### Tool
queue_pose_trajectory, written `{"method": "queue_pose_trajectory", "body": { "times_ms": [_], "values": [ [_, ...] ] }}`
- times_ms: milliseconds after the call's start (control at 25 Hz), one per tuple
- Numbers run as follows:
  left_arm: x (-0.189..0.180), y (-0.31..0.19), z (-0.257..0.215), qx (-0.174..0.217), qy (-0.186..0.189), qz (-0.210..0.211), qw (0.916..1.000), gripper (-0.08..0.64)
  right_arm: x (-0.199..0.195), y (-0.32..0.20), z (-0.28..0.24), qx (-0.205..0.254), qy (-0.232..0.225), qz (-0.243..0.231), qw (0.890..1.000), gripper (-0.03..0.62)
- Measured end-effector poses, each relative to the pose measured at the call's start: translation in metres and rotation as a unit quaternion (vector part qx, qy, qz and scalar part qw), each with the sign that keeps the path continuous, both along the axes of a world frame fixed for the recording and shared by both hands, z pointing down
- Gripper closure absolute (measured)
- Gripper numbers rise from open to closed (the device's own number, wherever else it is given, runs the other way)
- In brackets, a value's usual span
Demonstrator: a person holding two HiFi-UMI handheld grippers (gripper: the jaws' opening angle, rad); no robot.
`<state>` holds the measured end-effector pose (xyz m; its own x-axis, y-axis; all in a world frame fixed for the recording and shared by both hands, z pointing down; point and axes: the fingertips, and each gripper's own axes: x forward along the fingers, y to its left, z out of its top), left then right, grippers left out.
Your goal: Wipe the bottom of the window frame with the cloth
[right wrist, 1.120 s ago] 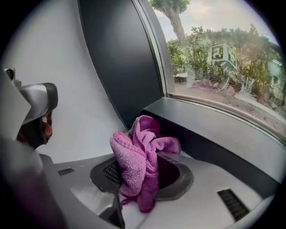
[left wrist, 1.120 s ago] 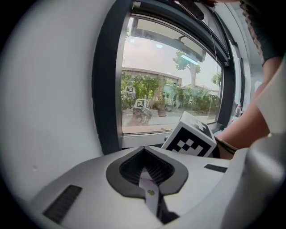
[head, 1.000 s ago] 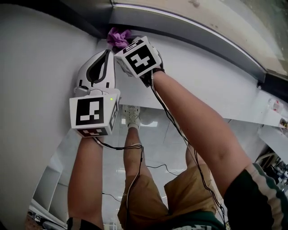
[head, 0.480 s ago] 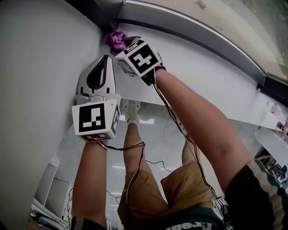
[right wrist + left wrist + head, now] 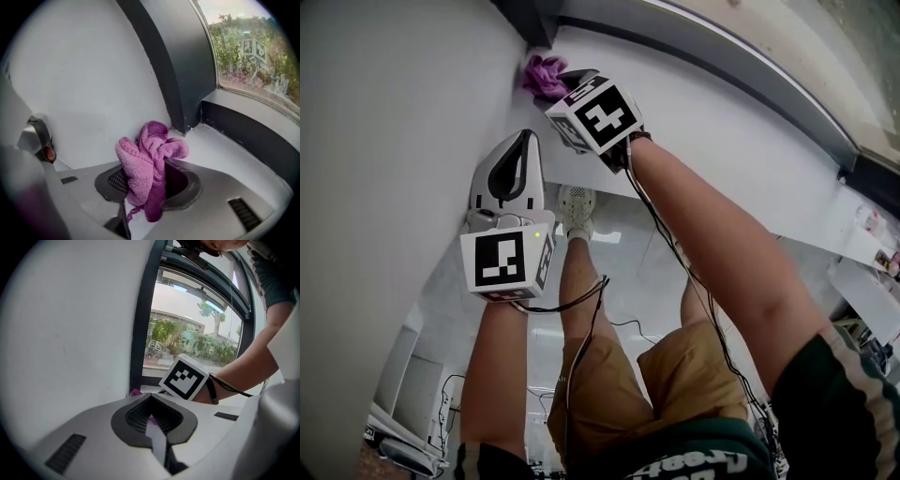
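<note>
The cloth [image 5: 149, 159] is clamped in the right gripper [image 5: 152, 183], at the sill's [image 5: 225, 150] far left corner beside the frame [image 5: 187, 70]. The left gripper [image 5: 150, 401] is held closed, empty. Wiping rightward seems left.

White wall [image 5: 394, 141], glossy floor [image 5: 623, 277] below, white shoe [image 5: 575, 210], tan shorts [image 5: 684, 375], green trees [image 5: 165, 331] and a building [image 5: 180, 316] outside the glass

The cloth [image 5: 140, 161] is nubbly purple terry, soft and matt. The frame [image 5: 180, 70] looks dark, matt, possibly painted metal. The sill [image 5: 225, 150] is smooth white. The right claw [image 5: 152, 174] is smooth grey plastic.
</note>
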<state>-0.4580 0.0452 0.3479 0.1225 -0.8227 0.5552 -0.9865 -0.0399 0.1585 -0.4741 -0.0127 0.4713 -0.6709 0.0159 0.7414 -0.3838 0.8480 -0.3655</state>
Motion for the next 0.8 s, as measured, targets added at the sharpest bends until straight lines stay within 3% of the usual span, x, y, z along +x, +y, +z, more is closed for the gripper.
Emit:
{"method": "queue_pose_trajectory", "body": {
  "times_ms": [240,400,800],
  "values": [
    [0.001,0.030,0.002,-0.014,0.002,-0.005,0.9999,0.561,-0.002,0.035,0.000,-0.014,0.002,-0.021,1.000,0.426],
    [0.005,0.047,0.001,-0.016,0.020,-0.017,0.9995,0.561,0.002,0.067,-0.002,-0.049,-0.004,-0.030,0.998,0.426],
    [0.005,0.085,0.012,-0.043,0.003,-0.002,0.9991,0.561,0.021,0.137,-0.004,-0.093,-0.010,-0.043,0.995,0.426]
  ]
}}
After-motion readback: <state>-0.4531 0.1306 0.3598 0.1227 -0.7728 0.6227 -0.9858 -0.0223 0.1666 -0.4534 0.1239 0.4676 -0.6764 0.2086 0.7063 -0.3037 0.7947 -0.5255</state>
